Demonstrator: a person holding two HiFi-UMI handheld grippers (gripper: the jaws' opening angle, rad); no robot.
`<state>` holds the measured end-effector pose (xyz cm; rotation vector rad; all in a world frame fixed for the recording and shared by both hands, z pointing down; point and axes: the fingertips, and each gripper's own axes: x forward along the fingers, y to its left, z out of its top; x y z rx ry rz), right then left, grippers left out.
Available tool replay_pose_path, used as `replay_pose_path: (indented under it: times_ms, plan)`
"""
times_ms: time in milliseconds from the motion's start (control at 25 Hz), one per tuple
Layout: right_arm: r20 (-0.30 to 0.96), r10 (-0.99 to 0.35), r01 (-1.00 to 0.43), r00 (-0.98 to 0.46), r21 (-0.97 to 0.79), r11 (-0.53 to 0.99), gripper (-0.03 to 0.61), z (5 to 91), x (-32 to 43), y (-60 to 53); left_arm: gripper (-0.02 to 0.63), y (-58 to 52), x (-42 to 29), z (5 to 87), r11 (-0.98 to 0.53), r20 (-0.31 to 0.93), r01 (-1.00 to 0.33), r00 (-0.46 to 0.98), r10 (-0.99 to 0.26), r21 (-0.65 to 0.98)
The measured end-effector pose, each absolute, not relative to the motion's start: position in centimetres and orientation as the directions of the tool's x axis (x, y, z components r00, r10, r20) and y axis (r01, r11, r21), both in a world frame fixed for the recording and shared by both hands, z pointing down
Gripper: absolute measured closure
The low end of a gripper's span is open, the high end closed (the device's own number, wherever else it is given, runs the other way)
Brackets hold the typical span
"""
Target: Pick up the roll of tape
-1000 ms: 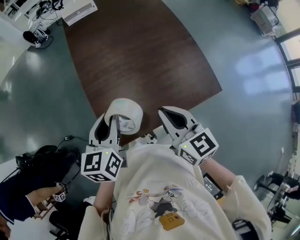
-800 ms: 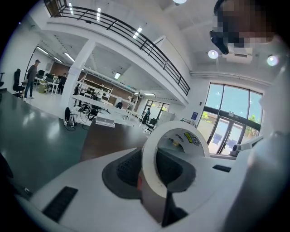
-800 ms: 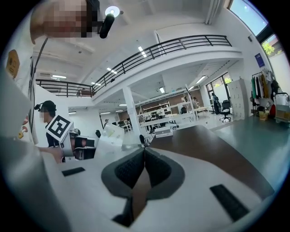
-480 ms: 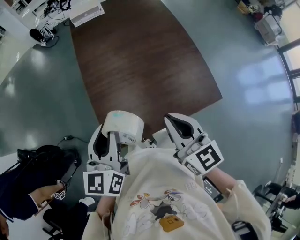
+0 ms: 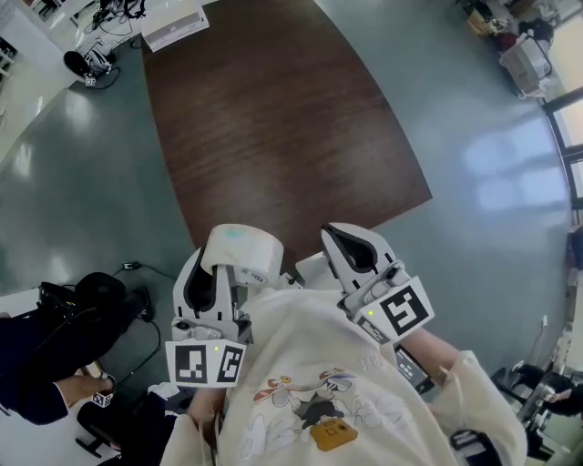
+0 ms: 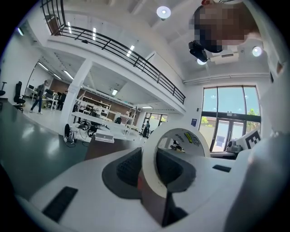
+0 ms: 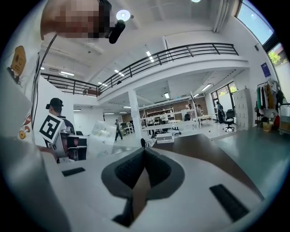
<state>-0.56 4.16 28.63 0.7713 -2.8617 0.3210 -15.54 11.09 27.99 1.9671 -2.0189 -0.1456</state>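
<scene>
The roll of tape (image 5: 242, 248) is white and wide. It hangs off the near edge of the dark wooden table (image 5: 273, 118), close to my chest, with my left gripper (image 5: 228, 266) shut on it. In the left gripper view the roll (image 6: 180, 134) stands upright as a ring, and the left gripper (image 6: 152, 159) pinches its wall between the dark pads. My right gripper (image 5: 342, 237) is just right of the roll, apart from it, shut and empty. In the right gripper view, the right gripper (image 7: 144, 154) has its pads meeting, and the roll (image 7: 102, 131) shows at the left.
A white box (image 5: 173, 25) lies at the table's far end. A person in dark clothes (image 5: 36, 364) sits at the lower left, beside cables (image 5: 137, 273) on the grey floor. A cart (image 5: 524, 55) stands at the upper right.
Both grippers have drawn back toward my body, and the left one has carried the roll with it. The left gripper has tilted, so the roll now shows more of its outer side.
</scene>
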Motion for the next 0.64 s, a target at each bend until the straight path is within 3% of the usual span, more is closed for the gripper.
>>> replay_pose_path:
  times_ms: [640]
  plan:
    - [0.228,-0.472,-0.511,-0.852,-0.159,0.845,0.572,29.6,-0.7,3.4,0.523,10.7,-16.5,28.4,0.061,0.151,-0.954,-0.017,-0.988,0.292]
